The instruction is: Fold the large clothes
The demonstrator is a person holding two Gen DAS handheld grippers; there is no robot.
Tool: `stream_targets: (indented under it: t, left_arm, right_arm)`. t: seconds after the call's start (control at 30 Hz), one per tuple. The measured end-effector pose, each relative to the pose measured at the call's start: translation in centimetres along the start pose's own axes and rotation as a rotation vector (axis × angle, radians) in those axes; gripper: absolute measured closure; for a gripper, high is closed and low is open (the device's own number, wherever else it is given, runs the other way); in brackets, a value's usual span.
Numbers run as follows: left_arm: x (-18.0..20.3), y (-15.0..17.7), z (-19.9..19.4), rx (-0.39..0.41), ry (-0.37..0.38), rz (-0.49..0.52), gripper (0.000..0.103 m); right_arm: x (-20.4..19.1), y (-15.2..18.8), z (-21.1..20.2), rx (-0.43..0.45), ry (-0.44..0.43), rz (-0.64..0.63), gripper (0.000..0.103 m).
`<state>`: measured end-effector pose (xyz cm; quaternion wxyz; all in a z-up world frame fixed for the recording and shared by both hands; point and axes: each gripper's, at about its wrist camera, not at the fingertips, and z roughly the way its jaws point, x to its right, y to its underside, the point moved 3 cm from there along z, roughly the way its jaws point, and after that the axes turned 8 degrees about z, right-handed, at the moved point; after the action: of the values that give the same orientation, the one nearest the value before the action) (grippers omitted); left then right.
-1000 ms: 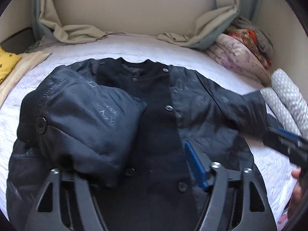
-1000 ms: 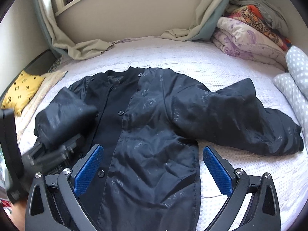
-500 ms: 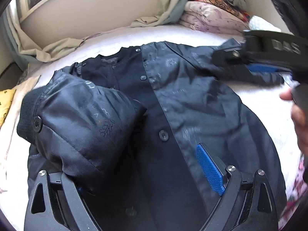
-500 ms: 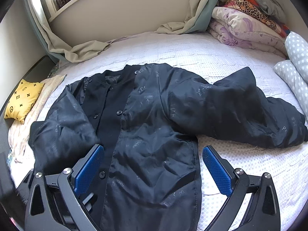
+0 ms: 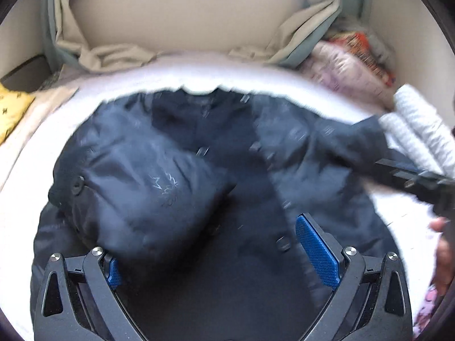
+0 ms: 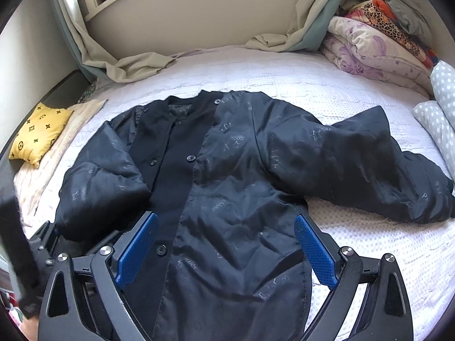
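1. Spread front-up across the white bed (image 6: 284,79): the dark jacket (image 6: 227,170), collar toward the wall.
2. Already folded in over the chest: one sleeve (image 6: 96,193). Out flat on the cover, not yet folded: the other sleeve (image 6: 369,164). Body fold undone too, so early going by the look of it.
3. Opening wide over the folded sleeve, gripping nothing: left gripper (image 5: 224,258).
4. Narrowing slightly above the hem, pads clear of cloth: right gripper (image 6: 224,250).

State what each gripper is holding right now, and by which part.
Nothing is held. The left gripper, jaws opening, and the right gripper, jaws closing, hover over the jacket without pinching it.
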<state>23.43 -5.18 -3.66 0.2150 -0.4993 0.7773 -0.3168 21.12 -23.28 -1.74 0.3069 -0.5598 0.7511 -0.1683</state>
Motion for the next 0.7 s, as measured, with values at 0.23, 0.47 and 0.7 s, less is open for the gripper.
stream_targets:
  t: [0.23, 0.47, 0.7]
  left_arm:
    - [-0.6, -1.3, -1.3, 0.086, 0.098, -0.092, 0.000]
    - [-0.6, -0.3, -1.3, -0.021, 0.152, -0.080, 0.000]
    - [-1.7, 2.7, -3.0, -0.065, 0.154, -0.156, 0.000]
  right_arm:
    - [0.7, -0.4, -0.3, -0.017, -0.138, 0.088, 0.008]
    - [0.5, -0.3, -0.3, -0.055, -0.215, 0.112, 0.007]
    - [-1.0, 0.4, 0.2, -0.057, -0.141, 0.008, 0.007]
